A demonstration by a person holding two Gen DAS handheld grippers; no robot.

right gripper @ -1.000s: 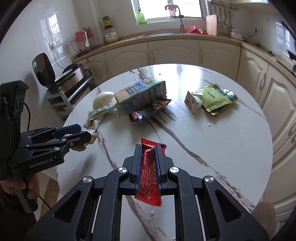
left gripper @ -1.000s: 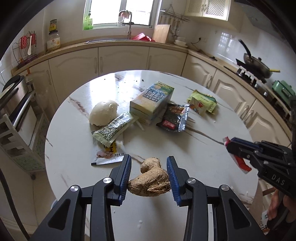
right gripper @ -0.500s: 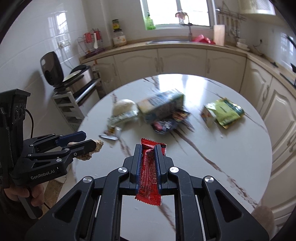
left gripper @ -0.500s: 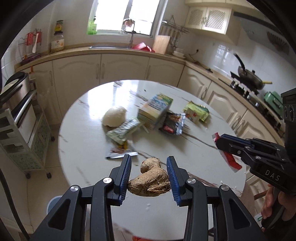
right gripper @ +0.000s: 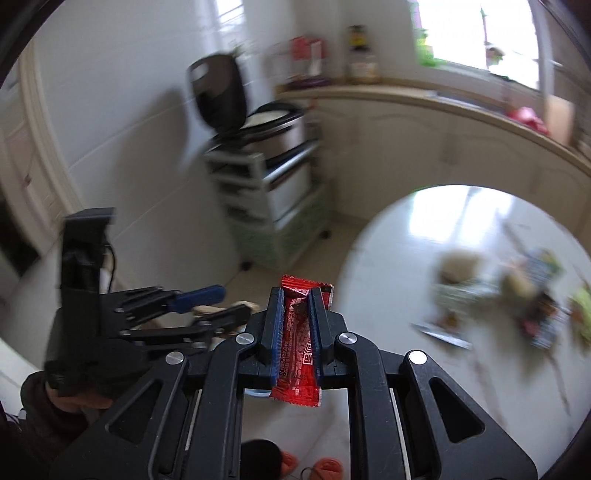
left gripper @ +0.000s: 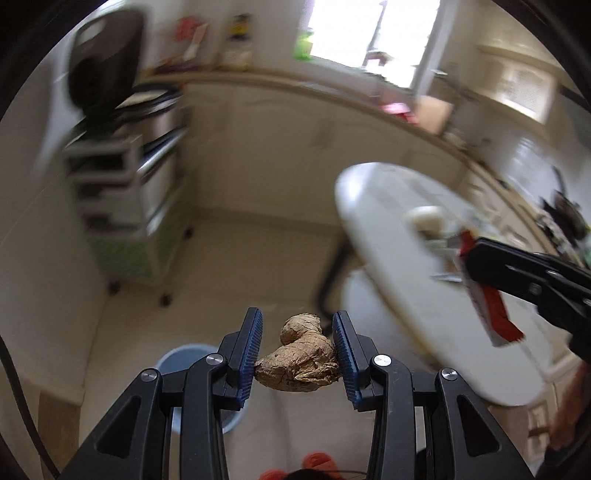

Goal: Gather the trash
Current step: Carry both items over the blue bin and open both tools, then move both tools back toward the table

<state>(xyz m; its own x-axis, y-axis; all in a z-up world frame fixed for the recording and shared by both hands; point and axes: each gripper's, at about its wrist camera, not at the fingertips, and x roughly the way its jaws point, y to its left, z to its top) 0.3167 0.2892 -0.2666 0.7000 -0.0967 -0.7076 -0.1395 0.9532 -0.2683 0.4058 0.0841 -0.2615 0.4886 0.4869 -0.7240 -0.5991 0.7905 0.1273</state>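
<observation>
Blurry kitchen floor below: left gripper is clamped on a knobbly tan ginger root, right gripper pinches a crinkly red wrapper.

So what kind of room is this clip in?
A home kitchen, most likely: a curved counter over cream cabinets below a window, a rice cooker open on a trolley, and a round marble table with food wrappers.

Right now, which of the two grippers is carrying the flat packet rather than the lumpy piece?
The right gripper: its jaws are shut on a flat red wrapper. The left gripper is shut on a knobbly brown ginger root instead.
</observation>
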